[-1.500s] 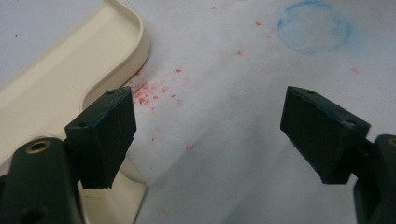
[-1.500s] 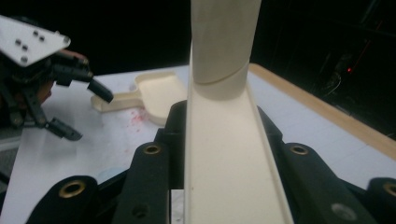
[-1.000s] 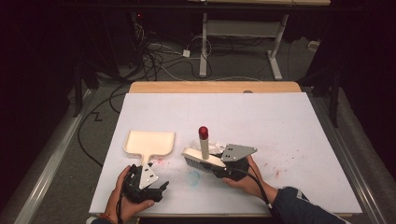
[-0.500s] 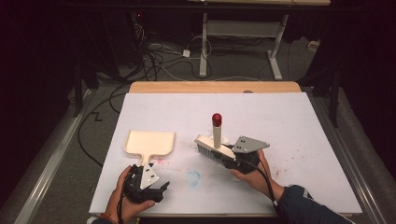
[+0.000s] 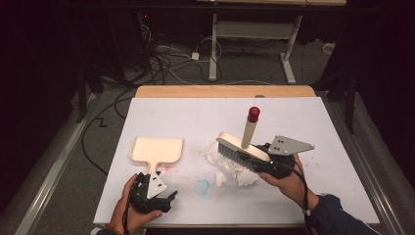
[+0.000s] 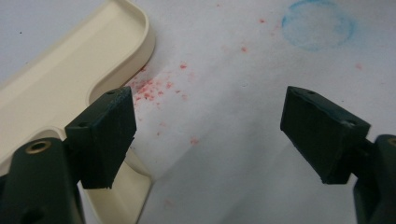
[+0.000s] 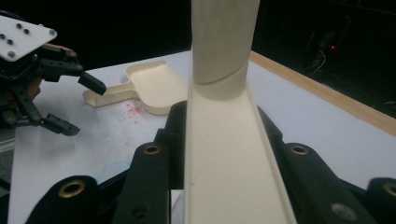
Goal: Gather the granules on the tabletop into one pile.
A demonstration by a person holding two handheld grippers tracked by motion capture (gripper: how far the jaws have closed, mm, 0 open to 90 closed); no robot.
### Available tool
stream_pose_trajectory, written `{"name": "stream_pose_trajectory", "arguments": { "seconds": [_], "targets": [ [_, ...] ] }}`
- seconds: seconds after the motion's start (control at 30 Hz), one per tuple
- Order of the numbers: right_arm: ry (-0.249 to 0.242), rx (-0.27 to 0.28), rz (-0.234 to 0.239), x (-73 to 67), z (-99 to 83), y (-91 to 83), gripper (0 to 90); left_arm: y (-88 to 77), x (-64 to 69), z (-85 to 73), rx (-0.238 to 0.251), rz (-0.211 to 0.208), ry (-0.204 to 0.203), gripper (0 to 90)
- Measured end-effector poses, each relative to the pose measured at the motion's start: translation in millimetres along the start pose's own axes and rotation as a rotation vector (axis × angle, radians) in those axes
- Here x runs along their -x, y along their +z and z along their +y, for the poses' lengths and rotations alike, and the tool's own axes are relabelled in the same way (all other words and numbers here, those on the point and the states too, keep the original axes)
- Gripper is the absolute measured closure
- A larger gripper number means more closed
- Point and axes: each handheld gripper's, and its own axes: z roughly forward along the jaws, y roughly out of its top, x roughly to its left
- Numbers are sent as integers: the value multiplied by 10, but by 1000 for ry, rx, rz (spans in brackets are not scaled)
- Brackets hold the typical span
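A cream dustpan (image 5: 156,148) lies flat on the white table sheet (image 5: 195,117), handle toward me. My left gripper (image 5: 164,186) rests at the handle's end, open. In the left gripper view its left jaw stands over the dustpan (image 6: 70,79) handle, and nothing is between the left gripper's (image 6: 210,130) pads. My right gripper (image 5: 254,159) is shut on the back of a cream hand brush (image 5: 242,147) whose handle has a red tip and points up. The brush hangs above crumpled white paper scraps (image 5: 230,169). In the right gripper view the brush (image 7: 224,140) sits between the jaws.
Red specks (image 5: 166,169) and a blue ring stain (image 5: 203,185) mark the sheet between the dustpan and the scraps. The table's wooden far edge (image 5: 225,91) lies beyond. The right gripper view also shows the dustpan (image 7: 149,86) and the other gripper (image 7: 42,84) at its left.
My right gripper has carried the brush to the right and upward, away from the dustpan, and the paper scraps now show beneath the bristles. The left gripper has stayed put.
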Motion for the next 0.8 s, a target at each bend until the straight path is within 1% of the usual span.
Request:
{"name": "stream_pose_trajectory", "arguments": {
  "seconds": [0.2, 0.27, 0.3, 0.37, 0.43, 0.47, 0.53, 0.63, 0.7, 0.77, 0.8],
  "targets": [
    [-25, -25, 16, -10, -73, -348, 677, -8, 1, -3, 1, 3, 1, 176],
    [-15, -29, 18, -11, -134, -466, 677, -6, 2, -1, 0, 3, 1, 176],
    [-5, -40, 26, -12, -170, -512, 677, -4, 4, 2, 0, 3, 2, 176],
    [-4, -62, 30, -28, -253, -584, 676, -2, 11, 9, -1, 2, 6, 176],
    [-1, -85, 50, -42, -345, -616, 677, 2, 18, 19, -4, 2, 8, 176],
    [-7, -99, 57, -53, -390, -623, 677, 4, 21, 24, -4, 1, 10, 176],
    [-9, -138, 62, -63, -473, -623, 677, 6, 26, 31, -3, 1, 14, 176],
    [-13, -186, 48, -65, -582, -635, 676, 11, 25, 33, -4, -1, 14, 176],
    [-11, -220, 47, -51, -647, -642, 676, 17, 23, 32, -6, -3, 14, 176],
    [-6, -235, 39, -43, -697, -634, 676, 23, 25, 32, -9, -5, 16, 176],
    [-14, -240, 29, -45, -711, -616, 677, 26, 26, 33, -10, -5, 17, 176]
  ]
}}
